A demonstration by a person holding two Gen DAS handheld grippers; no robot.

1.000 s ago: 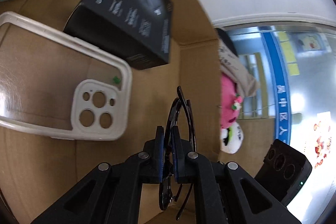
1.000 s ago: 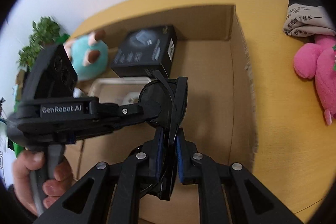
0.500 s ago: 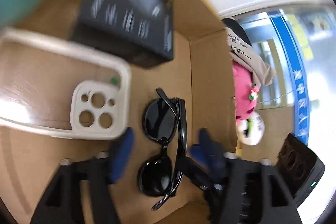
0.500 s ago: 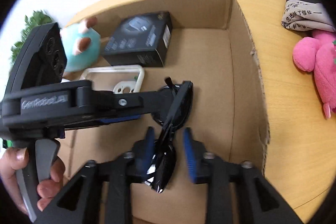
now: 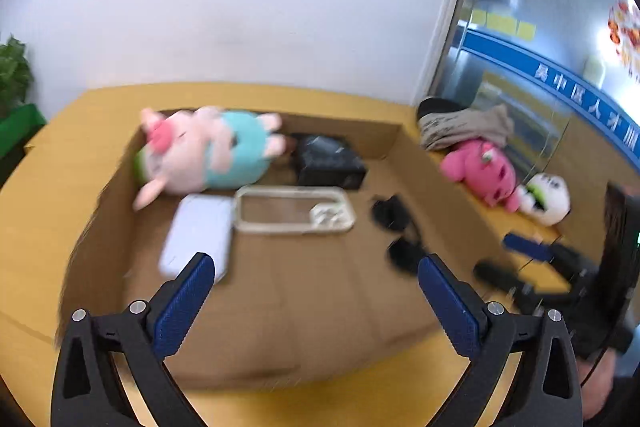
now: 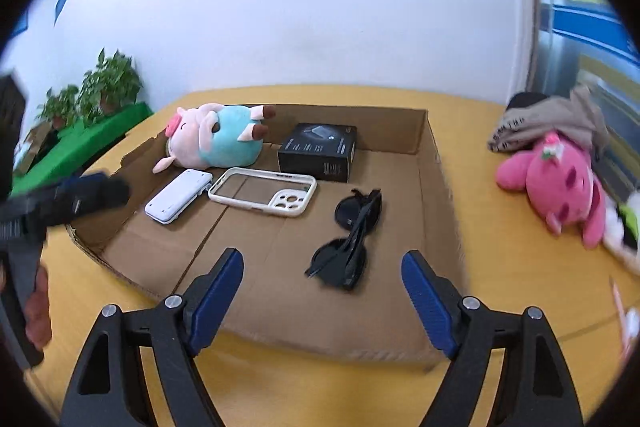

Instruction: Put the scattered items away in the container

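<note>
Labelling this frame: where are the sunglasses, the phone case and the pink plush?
sunglasses point(image 6: 347, 241), right wrist view, nearer lens.
phone case point(image 6: 289, 205), right wrist view, camera cutout.
pink plush point(image 6: 560, 183), right wrist view, body.

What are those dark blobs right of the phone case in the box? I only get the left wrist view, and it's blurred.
Observer: Folded black sunglasses, lying flat on the floor of the box.
Operator: Is the right gripper gripping them?
Observer: No. The right gripper has its jaws opening with nothing pressed between them; the sunglasses lie free.
Operator: Can you see who holds my camera's gripper?
Observer: Only a hand, wrapped round the handle of the left gripper at the left edge of the right wrist view.
</note>
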